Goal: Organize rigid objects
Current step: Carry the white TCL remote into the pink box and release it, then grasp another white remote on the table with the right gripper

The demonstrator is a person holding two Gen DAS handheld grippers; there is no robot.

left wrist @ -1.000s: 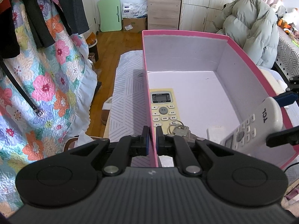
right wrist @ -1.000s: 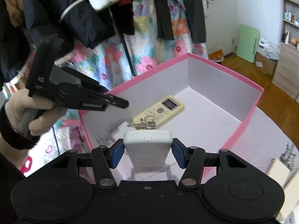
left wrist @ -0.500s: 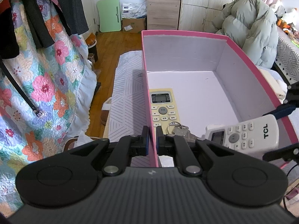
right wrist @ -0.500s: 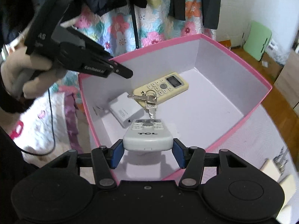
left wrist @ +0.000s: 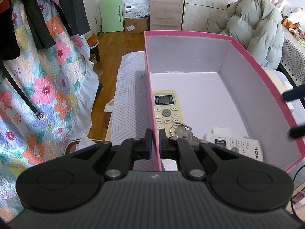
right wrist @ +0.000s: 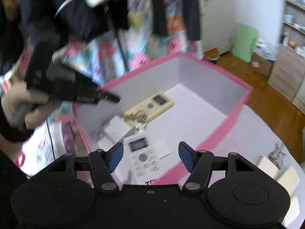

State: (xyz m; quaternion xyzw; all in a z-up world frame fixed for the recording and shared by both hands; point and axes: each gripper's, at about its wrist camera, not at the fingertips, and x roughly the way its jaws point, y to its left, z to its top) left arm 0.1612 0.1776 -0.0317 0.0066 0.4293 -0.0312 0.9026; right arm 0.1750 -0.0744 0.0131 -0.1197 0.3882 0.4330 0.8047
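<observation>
Left gripper (left wrist: 155, 143): pinching the pink cardboard box (left wrist: 253, 61) side wall (near corner).
Right gripper (right wrist: 150, 157): jaws opening, spread clear of the white plastic remote (right wrist: 144, 157) lying in the box.

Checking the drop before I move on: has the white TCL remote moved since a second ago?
Yes. The white TCL remote has gone down into the pink box and lies on its floor, near the keys. The right gripper is opening, its fingers off the remote.
</observation>
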